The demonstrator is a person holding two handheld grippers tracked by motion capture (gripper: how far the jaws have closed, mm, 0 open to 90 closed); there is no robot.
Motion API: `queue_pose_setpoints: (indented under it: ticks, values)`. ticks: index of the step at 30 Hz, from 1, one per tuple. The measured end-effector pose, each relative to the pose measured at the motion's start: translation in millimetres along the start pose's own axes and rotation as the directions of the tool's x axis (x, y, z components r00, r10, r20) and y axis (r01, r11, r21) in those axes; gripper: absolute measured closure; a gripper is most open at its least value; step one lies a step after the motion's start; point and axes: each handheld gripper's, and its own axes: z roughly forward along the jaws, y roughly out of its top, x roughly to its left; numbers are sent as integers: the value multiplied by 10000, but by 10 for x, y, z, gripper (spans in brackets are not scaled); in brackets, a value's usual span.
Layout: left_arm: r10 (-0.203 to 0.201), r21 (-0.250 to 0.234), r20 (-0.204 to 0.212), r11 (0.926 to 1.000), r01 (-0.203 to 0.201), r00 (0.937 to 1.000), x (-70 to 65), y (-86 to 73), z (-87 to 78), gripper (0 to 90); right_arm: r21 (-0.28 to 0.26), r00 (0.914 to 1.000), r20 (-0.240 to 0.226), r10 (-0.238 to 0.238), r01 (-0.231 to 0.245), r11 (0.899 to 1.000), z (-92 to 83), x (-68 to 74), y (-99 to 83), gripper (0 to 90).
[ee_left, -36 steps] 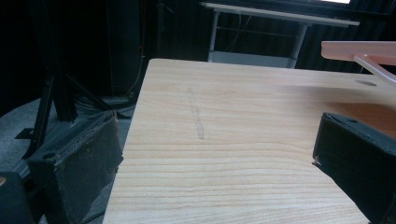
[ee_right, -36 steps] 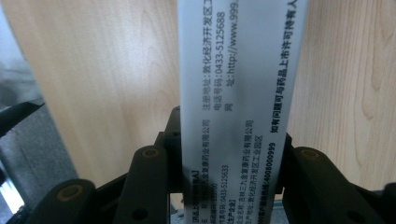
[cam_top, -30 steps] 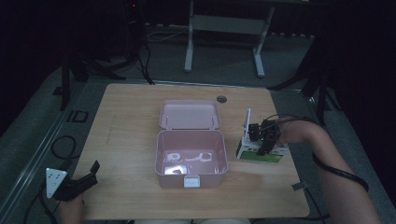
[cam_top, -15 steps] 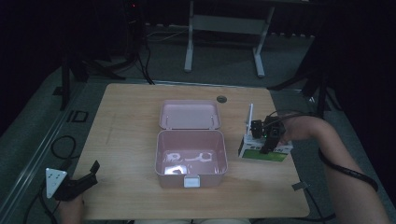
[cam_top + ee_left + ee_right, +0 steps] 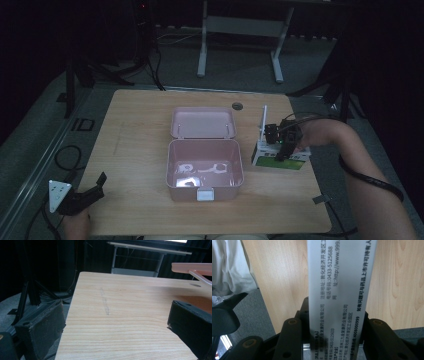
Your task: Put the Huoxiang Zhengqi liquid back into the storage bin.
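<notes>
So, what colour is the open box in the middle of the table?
Pale pink box; the high view shows it best.

High view: I look forward and down from above the near edge, far enough to take in the whole pale wooden table [image 5: 140, 150].
Left gripper view: I ride low at the table's near left corner, facing across the boards toward the open pink plastic box [image 5: 192, 267].
Right gripper view: I look steeply down, very close on the white printed cardboard carton [image 5: 342, 290].
Shared: all three views show the table; the high view also shows the box [image 5: 205, 170] and the carton [image 5: 280, 157].
</notes>
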Motion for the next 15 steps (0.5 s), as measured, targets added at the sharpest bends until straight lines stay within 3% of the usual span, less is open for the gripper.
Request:
queue_pose_setpoints:
  ticks: [15]
  values:
    - [-27,-7,7,10000,27,10000,2,0,-1,10,-114,9997,173,-178,180,9998,-187,-10,253,634]
